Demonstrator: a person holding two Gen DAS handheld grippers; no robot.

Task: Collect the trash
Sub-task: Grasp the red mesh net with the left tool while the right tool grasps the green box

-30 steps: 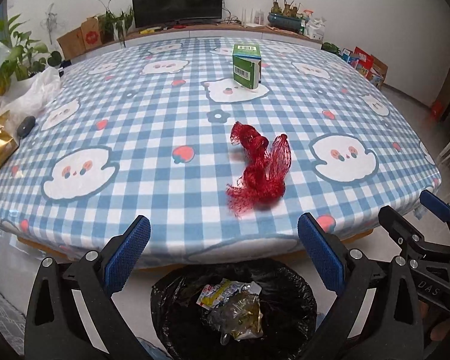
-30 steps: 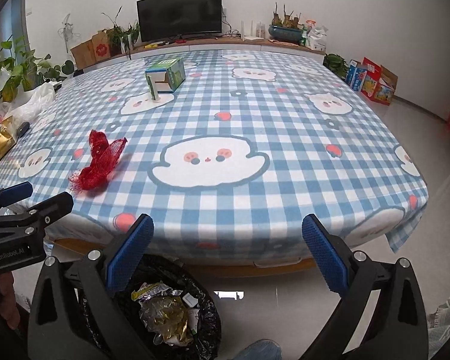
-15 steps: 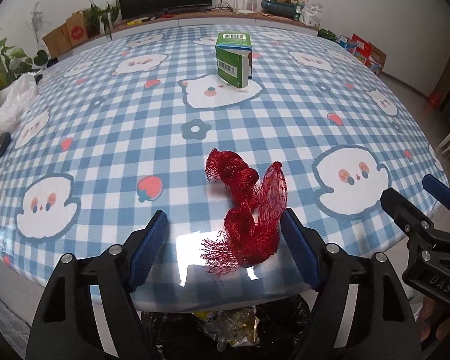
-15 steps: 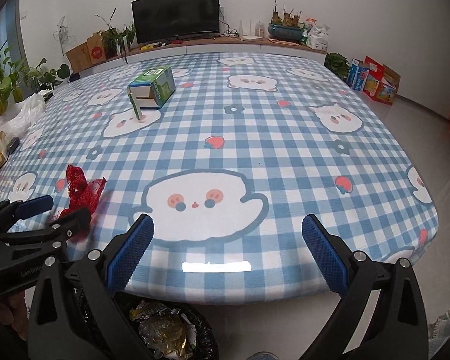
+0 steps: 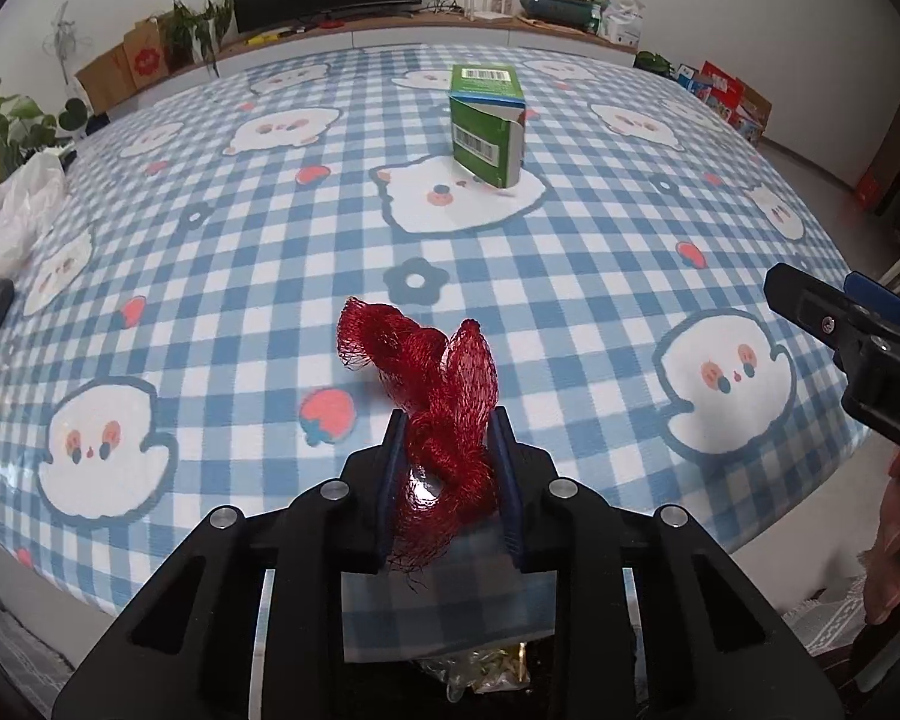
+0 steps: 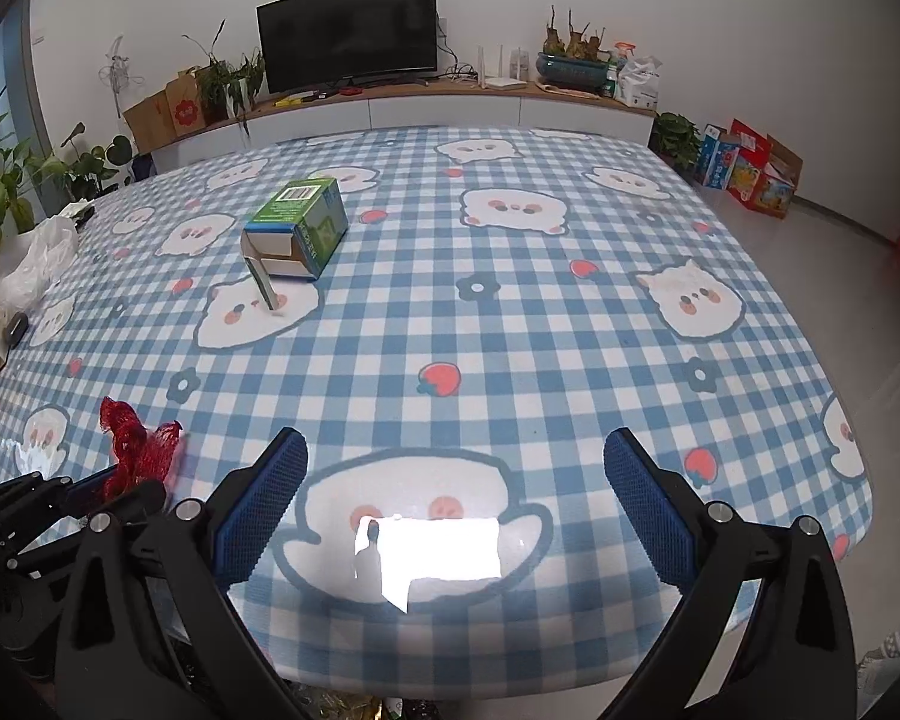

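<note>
Fingers point(image 5: 393, 468) of left gripper point(image 5: 447, 462) clamped on red mesh net point(image 5: 444, 396), near front edge of checked worktop point(image 5: 240, 276). Right gripper point(image 6: 456, 504) fingers point(image 6: 258, 510) spread wide, nothing between. Green carton point(image 5: 487, 123) farther back on worktop, well apart from net.

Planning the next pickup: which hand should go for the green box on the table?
Right, probably. The right gripper is open and empty, while the left gripper is shut on the red net. The green box lies ahead.
</note>
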